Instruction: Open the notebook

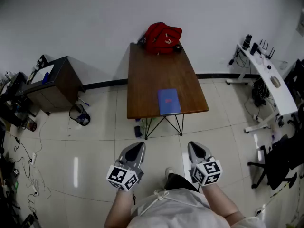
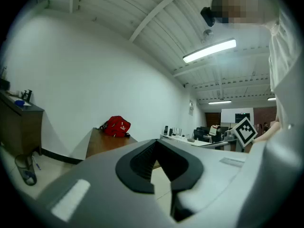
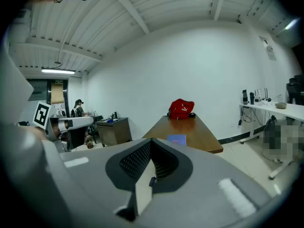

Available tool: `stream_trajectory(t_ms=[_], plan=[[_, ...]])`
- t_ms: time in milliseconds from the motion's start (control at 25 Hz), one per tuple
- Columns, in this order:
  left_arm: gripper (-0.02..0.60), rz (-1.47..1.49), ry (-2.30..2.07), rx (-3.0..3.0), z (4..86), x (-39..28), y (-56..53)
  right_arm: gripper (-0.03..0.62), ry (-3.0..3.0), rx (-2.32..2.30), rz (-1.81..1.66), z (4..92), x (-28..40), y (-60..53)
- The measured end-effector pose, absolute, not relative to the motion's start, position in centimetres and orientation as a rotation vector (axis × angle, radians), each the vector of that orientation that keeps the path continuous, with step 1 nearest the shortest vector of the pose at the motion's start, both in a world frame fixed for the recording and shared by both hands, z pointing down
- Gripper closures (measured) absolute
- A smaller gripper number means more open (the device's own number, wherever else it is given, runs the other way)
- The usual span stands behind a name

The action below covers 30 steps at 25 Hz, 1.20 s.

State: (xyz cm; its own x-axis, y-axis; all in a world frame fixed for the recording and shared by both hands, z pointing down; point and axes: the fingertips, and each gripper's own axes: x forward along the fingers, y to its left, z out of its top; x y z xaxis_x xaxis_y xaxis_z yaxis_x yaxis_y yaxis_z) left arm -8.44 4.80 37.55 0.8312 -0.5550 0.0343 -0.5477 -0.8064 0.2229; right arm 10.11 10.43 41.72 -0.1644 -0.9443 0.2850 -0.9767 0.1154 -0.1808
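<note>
**Task not yet begun: notebook closed on the bench, both grippers well short of it**

Jaws of the left gripper (image 2: 156,140) meet at their tips, and only floor and the far room show in the gap behind them. They hold nothing. Jaws of the right gripper (image 3: 151,140) stand the same way, tips together and empty. In the head view both grippers hang side by side over the tiled floor (image 1: 95,146), close to the person's body and pointing toward the bench (image 1: 147,80), which stands well apart from them.

The notebook (image 1: 169,101) lies flat on the bench at its near edge, right of the middle and toward the near right corner. Its blue cover faces up and is closed. A red bag (image 1: 163,38) sits at the far edge against the wall, well apart from the notebook, and the wood between them is bare.

As a judgement, no part of the task is done. The cover is down and neither gripper is near it. What is left is the whole of it: closing the distance to the bench, parting one pair of jaws, catching the cover's free edge and turning it over. The other gripper would likely steady the book. Which edge is the free one cannot be told from here.
</note>
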Motion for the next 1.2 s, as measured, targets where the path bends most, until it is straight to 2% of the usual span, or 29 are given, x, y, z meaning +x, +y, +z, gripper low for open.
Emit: stream_trajectory(t_ms=[440, 800, 1040, 1120, 1200], plan=[[0.577, 0.044, -0.882, 2.73, 42.5, -4.3, -6.4, 0.589, -2.268, 1.893, 0.53, 45.6, 14.0, -2.0], [0.575, 0.103, -0.837, 2.643, 48.3, 0.7, -15.8, 0.589, -2.09, 1.879, 0.701, 54.0, 20.2, -12.4], [0.575, 0.174, -0.87, 2.54, 53.8, 1.5, -19.1, 0.589, -1.976, 1.842, 0.813, 60.1, 21.7, -15.6], [0.575, 0.191, -0.869, 2.516, 55.2, 1.7, -19.8, 0.53, -1.945, 1.829, 0.871, 61.9, 21.8, -16.3], [0.575, 0.204, -0.861, 2.5, 56.2, 1.8, -20.2, 0.516, -1.918, 1.826, 0.923, 63.3, 21.8, -16.8]])
